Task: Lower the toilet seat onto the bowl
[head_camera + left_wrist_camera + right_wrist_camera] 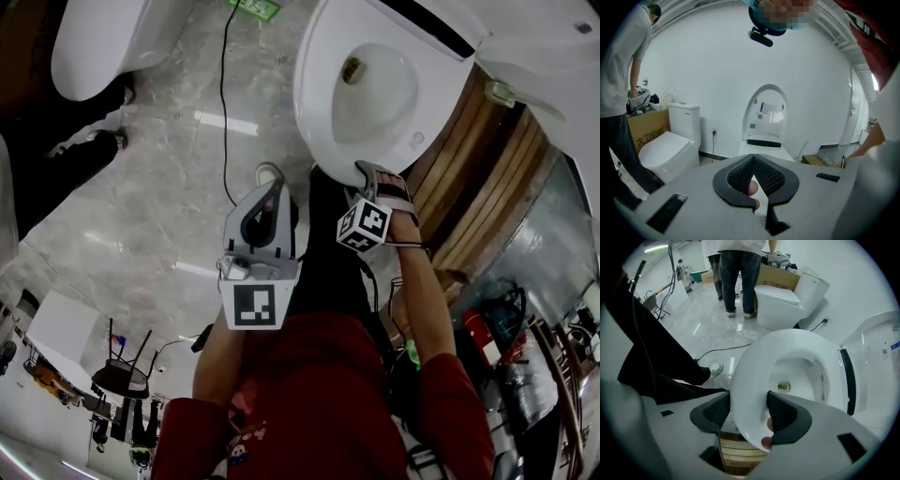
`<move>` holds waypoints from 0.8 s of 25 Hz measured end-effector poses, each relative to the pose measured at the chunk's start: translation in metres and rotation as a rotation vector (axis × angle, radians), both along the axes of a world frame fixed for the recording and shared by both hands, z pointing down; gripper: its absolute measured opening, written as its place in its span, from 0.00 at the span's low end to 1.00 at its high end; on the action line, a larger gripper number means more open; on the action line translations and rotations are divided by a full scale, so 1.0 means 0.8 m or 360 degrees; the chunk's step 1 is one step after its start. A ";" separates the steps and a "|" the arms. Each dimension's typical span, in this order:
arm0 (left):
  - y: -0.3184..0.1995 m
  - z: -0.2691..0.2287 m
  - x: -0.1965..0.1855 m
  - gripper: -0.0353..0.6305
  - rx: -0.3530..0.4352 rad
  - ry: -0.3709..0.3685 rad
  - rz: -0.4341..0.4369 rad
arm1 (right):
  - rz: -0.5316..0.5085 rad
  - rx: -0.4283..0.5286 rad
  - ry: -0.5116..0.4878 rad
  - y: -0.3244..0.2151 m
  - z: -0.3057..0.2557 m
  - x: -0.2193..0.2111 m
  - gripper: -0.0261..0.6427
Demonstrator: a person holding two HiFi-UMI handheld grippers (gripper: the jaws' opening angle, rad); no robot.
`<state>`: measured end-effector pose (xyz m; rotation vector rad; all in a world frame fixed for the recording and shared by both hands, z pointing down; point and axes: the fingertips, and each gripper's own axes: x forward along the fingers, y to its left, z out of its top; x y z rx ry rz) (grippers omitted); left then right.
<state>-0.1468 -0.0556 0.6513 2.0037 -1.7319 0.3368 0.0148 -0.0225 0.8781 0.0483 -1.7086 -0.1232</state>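
My right gripper (pixel 747 411) is clamped on the front rim of the toilet seat (pixel 754 357), one jaw on top and the other beneath, with the seat spread over the bowl (pixel 799 373) and the lid (pixel 876 348) upright behind it. I cannot tell whether the seat rests on the bowl. My left gripper (pixel 753 164) has its jaws closed together on nothing and is held clear of the toilet.
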 end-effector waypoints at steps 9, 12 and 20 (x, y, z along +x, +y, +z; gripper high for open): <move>0.013 0.037 0.002 0.07 -0.0095 0.0017 -0.0027 | -0.0004 0.0002 0.0016 -0.001 0.038 0.002 0.41; 0.017 0.046 0.002 0.07 -0.0120 -0.0002 -0.0014 | 0.0001 -0.0003 0.0013 -0.002 0.046 0.000 0.41; 0.019 0.067 0.003 0.07 -0.0161 -0.0017 -0.0006 | 0.0021 -0.0050 0.0029 -0.005 0.074 0.001 0.41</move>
